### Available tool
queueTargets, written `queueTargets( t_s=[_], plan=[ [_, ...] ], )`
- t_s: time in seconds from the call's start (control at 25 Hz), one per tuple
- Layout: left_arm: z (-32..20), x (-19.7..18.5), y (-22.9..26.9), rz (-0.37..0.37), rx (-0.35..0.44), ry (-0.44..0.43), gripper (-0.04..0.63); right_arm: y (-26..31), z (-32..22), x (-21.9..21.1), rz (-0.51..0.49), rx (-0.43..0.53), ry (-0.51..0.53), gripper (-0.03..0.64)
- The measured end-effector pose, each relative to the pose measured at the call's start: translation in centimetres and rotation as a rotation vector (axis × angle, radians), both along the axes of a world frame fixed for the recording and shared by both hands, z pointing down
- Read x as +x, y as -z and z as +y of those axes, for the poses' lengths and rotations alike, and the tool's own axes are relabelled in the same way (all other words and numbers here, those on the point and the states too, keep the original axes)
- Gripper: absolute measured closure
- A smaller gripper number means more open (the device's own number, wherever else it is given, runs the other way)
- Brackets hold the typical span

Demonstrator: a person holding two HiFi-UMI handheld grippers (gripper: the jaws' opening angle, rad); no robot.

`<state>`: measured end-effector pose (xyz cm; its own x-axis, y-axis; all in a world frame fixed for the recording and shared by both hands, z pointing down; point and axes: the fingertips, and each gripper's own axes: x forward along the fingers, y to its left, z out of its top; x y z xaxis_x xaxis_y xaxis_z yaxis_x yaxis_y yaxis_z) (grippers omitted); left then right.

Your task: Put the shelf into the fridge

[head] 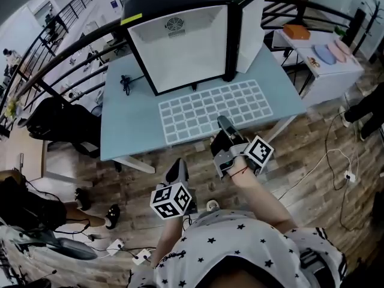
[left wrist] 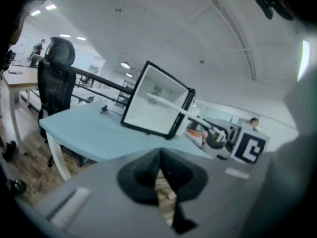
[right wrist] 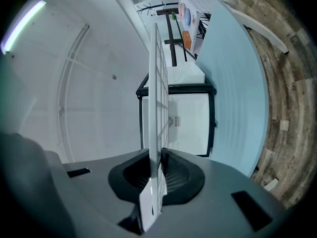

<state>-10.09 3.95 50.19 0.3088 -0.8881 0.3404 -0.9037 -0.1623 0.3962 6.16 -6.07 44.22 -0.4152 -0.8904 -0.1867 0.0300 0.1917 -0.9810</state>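
A small black fridge (head: 180, 41) with a white inside stands open on the light blue table (head: 126, 131), its door (head: 249, 26) swung to the right. The white grid shelf (head: 213, 110) lies flat just in front of it. My right gripper (head: 225, 126) is shut on the shelf's near edge. In the right gripper view the shelf (right wrist: 157, 108) runs edge-on from the jaws toward the fridge (right wrist: 181, 118). My left gripper (head: 177, 173) hangs shut and empty below the table's front edge, near my body. From the left gripper view the fridge (left wrist: 156, 105) and the shelf (left wrist: 173, 108) show beyond the shut jaws.
A black cable (head: 125, 84) lies on the table left of the fridge. A black office chair (head: 54, 122) stands at the table's left. A white side table (head: 324, 59) with dishes is at the back right. Cables and a power strip (head: 348, 176) cross the wooden floor.
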Motion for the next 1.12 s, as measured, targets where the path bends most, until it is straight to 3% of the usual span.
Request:
queueTargets(
  t_s=[0.36, 1.12],
  plan=[
    [-3.4, -4.2, -0.3, 0.003, -0.029, 0.025, 0.588, 0.8, -4.4, -2.6, 0.013, -0.001, -0.017, 0.575],
    [-14.7, -6.2, 1.1, -0.020, -0.015, 0.105, 0.588, -0.1, -17.6, -4.7, 0.021, -0.019, 0.014, 0.575]
  ],
)
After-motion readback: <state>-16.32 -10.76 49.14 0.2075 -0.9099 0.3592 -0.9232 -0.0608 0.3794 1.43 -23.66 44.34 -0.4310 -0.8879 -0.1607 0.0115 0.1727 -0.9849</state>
